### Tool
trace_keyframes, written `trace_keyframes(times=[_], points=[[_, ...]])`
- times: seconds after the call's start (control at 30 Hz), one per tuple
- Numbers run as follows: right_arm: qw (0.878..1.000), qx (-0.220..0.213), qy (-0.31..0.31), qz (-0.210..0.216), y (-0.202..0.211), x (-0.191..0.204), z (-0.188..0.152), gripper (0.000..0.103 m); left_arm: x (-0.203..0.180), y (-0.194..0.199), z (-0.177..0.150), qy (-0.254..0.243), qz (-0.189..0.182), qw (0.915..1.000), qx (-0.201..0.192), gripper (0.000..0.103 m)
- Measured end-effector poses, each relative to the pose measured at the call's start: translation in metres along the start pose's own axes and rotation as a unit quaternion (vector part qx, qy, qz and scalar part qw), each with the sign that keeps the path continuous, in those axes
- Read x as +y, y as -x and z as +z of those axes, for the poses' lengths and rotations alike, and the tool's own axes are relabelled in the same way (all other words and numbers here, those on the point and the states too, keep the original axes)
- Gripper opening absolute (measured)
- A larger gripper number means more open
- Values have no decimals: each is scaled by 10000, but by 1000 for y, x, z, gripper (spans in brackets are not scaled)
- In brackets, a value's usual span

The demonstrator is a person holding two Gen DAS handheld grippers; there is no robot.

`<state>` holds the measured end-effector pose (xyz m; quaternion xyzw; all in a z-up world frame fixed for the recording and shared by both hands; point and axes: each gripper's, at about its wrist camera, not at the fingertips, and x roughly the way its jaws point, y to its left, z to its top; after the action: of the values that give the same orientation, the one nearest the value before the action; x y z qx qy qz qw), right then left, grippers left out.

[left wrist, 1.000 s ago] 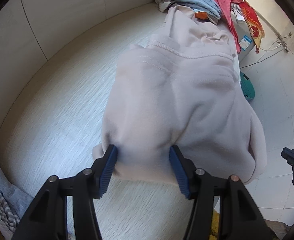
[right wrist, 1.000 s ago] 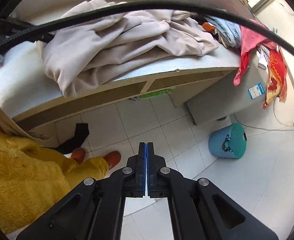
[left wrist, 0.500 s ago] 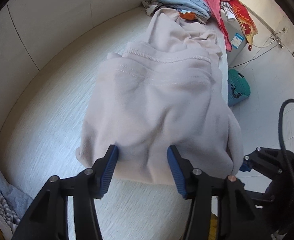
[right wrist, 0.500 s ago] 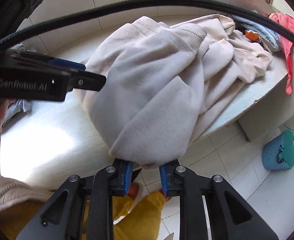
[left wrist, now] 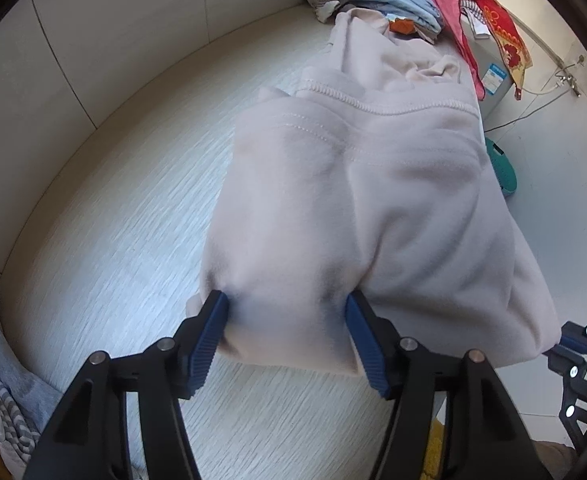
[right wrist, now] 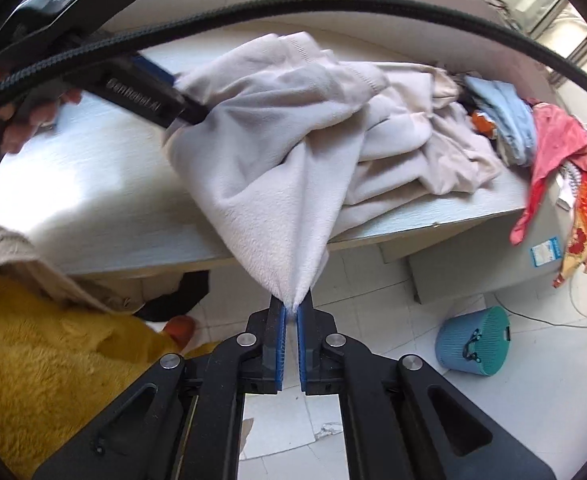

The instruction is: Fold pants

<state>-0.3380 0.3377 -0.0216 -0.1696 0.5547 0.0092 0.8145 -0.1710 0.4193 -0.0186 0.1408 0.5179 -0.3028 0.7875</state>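
The right gripper (right wrist: 291, 312) has its blue pads almost pressed together and pinches a corner of the beige pants (right wrist: 277, 184), pulled to a point past the table (right wrist: 105, 216) edge. The left gripper (left wrist: 287, 320) is spread wide, with a thick fold of the pants (left wrist: 353, 200) between its pads; whether it squeezes the fold I cannot tell. The rest of the pants lies bunched on the table, near a pile of clothes (right wrist: 533, 136). A blue basket (right wrist: 473, 344) stands on the floor.

A pile of blue and red clothes (right wrist: 533, 132) lies at the far end of the pale counter (left wrist: 105, 240). A blue-green basket (right wrist: 473, 344) stands on the tiled floor (right wrist: 373, 280).
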Motion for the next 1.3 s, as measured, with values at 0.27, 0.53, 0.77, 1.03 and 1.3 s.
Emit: trace_keyframes(times=[0.27, 0.53, 0.77, 1.03, 1.3], points=[[9769, -521, -1706, 1173, 4, -68, 3, 11, 10, 13, 4, 79, -75, 9998, 146, 59], [9448, -675, -2531, 1969, -61, -101, 57, 20, -1, 36, 31, 14, -257, 9993, -280, 56], [9612, -939, -2248, 1292, -39, -101, 68, 4, -14, 8, 38, -103, 4, 9998, -180, 59], [9604, -489, -2633, 766, -39, -117, 28, 3, -11, 7, 35, -10, -250, 9997, -71, 63], [9641, -1124, -2241, 876, -11, -115, 39, 28, -8, 44, 42, -70, -337, 9980, -530, 61]])
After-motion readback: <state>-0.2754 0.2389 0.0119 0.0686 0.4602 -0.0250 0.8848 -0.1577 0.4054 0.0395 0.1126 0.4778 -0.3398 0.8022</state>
